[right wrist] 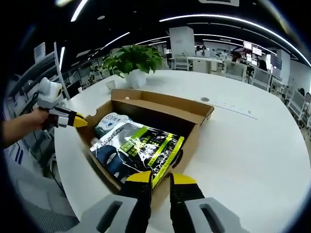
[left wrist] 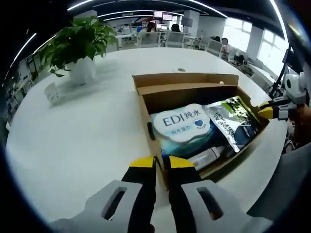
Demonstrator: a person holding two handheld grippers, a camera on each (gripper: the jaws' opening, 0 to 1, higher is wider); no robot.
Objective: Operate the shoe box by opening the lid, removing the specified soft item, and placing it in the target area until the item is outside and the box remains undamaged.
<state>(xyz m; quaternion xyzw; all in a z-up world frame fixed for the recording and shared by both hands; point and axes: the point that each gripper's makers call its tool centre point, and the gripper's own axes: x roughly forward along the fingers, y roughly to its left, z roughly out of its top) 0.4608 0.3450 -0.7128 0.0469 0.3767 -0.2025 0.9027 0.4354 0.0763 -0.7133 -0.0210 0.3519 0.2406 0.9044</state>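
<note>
An open brown shoe box (left wrist: 144, 104) lies on the white table, its lid (left wrist: 184, 80) folded back on the far side. Inside are a soft blue-and-white EDI wipes pack (left wrist: 182, 126), a dark green-and-black pouch (left wrist: 233, 121) and a white tube (left wrist: 206, 156). My left gripper (left wrist: 163, 162) straddles the box's near corner, jaws nearly together on the cardboard wall. The right gripper (left wrist: 272, 110) touches the box's opposite corner. In the right gripper view, my right gripper (right wrist: 160, 178) pinches the box (right wrist: 192, 141) wall below the pouch (right wrist: 141, 148). The wipes pack (right wrist: 109, 121) lies behind, and the left gripper (right wrist: 73, 119) sits at the box's left corner.
A potted green plant (left wrist: 80, 43) in a white pot stands on the round white table (left wrist: 73, 145) beyond the box, with a small white card (left wrist: 51, 92) beside it. A person's hand (right wrist: 24, 126) holds the left gripper. Office desks and chairs fill the background past the table edge.
</note>
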